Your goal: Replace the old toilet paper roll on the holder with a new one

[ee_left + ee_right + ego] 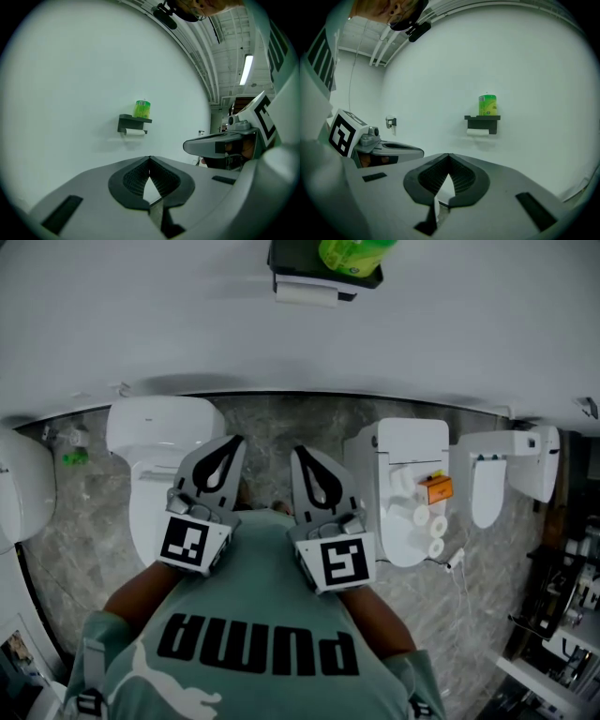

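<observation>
A black wall holder (323,276) carries a white paper roll (305,294) underneath and a green pack (352,253) on top. The left gripper view shows the holder (133,123) and the roll (136,132) far ahead; so does the right gripper view, with holder (483,122) and roll (477,132). My left gripper (234,442) and right gripper (302,454) are side by side in front of my chest, well short of the wall. Both are shut with nothing between the tips, left (149,158) and right (448,155). Several spare white rolls (427,521) lie on a white toilet unit (412,442) at the right.
A white toilet (159,432) stands at the left on the grey marbled floor (272,427). An orange item (436,488) sits by the spare rolls. Another white fixture (511,470) is further right, and dark racks (562,615) fill the right corner. A small fitting (390,122) is on the side wall.
</observation>
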### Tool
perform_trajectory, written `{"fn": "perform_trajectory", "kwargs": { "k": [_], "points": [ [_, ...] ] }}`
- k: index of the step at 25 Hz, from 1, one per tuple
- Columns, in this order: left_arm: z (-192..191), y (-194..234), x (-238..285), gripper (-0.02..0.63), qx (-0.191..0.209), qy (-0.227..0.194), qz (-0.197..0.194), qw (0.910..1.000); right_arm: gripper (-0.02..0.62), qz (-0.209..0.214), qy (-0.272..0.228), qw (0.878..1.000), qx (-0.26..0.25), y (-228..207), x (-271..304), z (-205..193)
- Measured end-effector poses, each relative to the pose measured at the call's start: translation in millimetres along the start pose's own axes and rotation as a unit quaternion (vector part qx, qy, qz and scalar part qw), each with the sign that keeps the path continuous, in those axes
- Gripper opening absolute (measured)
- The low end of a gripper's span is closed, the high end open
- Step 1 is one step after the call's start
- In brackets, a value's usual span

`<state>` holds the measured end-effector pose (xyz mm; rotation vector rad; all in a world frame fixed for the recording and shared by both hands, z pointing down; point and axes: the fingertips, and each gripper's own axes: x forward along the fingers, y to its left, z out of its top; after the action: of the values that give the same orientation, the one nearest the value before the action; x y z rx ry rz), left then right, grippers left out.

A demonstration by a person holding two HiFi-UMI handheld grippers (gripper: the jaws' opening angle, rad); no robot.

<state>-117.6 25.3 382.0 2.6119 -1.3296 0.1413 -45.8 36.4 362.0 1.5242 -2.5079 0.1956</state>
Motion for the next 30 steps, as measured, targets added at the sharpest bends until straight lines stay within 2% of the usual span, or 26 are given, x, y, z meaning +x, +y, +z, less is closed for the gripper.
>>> {"fn": "perform_trajectory", "kwargs": {
  "k": [6,12,20,30],
  "points": [
    [4,23,2,0.003,-0.008,-0.005,-0.023,0.9997,0.003,-0.022,0.003,1.0,-0.008,11,19,6],
    [0,46,-1,0.003,-0.018,-0.004,-0.029,0.9994,0.003,-0.024,0.01,0.999,-0.02,28,36,8],
    [-2,66,6,0.003,-0.026,-0.001,-0.014,0.9996,0.003,-0.004,0.022,1.0,-0.022,31,60,7],
    [6,78,38,0.003,-0.014,0.004,0.044,0.9989,0.003,0.049,0.008,0.999,-0.016,0,92,13]
  ]
}}
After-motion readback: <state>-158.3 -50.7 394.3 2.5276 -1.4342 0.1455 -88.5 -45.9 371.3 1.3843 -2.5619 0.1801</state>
